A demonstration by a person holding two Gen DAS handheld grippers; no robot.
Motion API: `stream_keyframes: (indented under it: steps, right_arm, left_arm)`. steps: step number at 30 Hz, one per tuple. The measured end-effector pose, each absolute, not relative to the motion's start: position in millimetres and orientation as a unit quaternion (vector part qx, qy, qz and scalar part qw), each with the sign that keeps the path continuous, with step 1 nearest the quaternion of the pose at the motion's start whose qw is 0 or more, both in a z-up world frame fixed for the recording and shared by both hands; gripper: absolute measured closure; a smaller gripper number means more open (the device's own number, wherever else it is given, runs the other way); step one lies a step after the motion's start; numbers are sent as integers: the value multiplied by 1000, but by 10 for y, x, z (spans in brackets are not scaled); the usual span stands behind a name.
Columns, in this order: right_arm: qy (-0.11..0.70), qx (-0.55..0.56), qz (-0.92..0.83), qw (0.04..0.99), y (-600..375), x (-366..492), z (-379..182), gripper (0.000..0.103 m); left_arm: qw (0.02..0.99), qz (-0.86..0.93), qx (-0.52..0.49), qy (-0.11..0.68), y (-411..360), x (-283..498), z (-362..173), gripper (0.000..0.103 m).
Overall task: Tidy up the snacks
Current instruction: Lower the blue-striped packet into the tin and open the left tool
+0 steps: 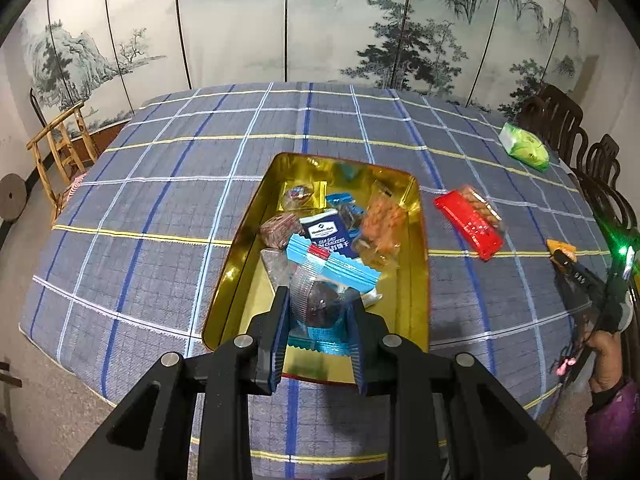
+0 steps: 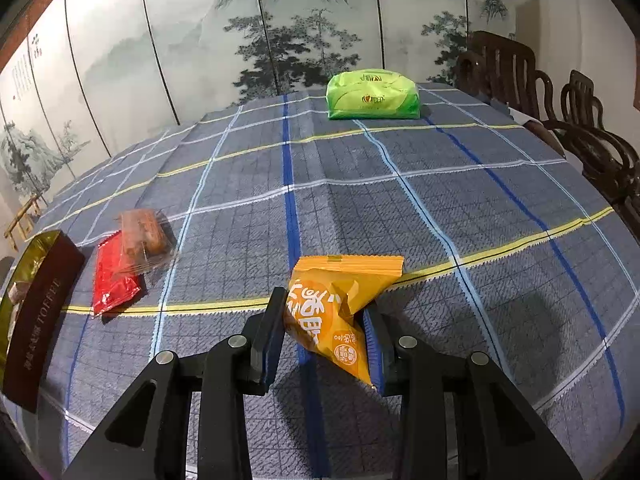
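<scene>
On the desk, left wrist view: a blue plaid cloth (image 1: 168, 184) covers the desk, with a painted folding screen (image 1: 240, 20) behind.
Held snack: a clear-and-blue wrapped snack (image 1: 316, 304) with a dark round piece inside, hanging over the near end of the tin.
Tin: a gold-lined tin (image 1: 416, 280), open, at the centre of the desk.
Tin contents: a navy sea-salt packet (image 1: 326, 232), a clear bag of orange pieces (image 1: 380, 224), a gold-wrapped sweet (image 1: 300, 194), a brown block (image 1: 280, 230), piled toward 12 o'clock.
Loose snacks: a red packet (image 1: 468, 220) at 3 o'clock of the tin, a green pack (image 1: 524, 146) at 1 o'clock near the desk's far edge.
Left fingers (image 1: 318, 320): pinched on the clear-and-blue wrapped snack, both pads against its sides.
Right fingers, seen from here (image 1: 560, 256): at the 3 o'clock edge, tips at an orange wrapper, carried by a hand (image 1: 604, 360).

Right wrist view, desk: same plaid cloth, dark wooden chairs (image 2: 580, 120) at 2 o'clock.
Held snack: an orange packet (image 2: 332, 312) with white lettering, crumpled, its sealed end pointing to 12 o'clock.
Right fingers (image 2: 324, 332): narrowed onto the orange packet, gripping it from both sides.
Tin: its brown outer wall at 9 o'clock, lettered TOFFEE.
Others: red packet just right of the tin, green pack at 12 o'clock.
</scene>
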State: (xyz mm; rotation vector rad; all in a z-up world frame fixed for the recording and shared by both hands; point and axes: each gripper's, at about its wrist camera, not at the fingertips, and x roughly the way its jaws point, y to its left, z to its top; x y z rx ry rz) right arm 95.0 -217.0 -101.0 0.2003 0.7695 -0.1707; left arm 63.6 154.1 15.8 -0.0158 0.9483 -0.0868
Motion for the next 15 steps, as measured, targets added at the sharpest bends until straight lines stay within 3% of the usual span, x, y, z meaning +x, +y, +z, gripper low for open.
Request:
stream_keyframes:
  steps: [15]
  right_arm:
    - [374, 88, -90, 919, -2125, 964, -1010, 67]
  left_arm:
    - [883, -43, -1, 467, 1482, 905, -335, 79]
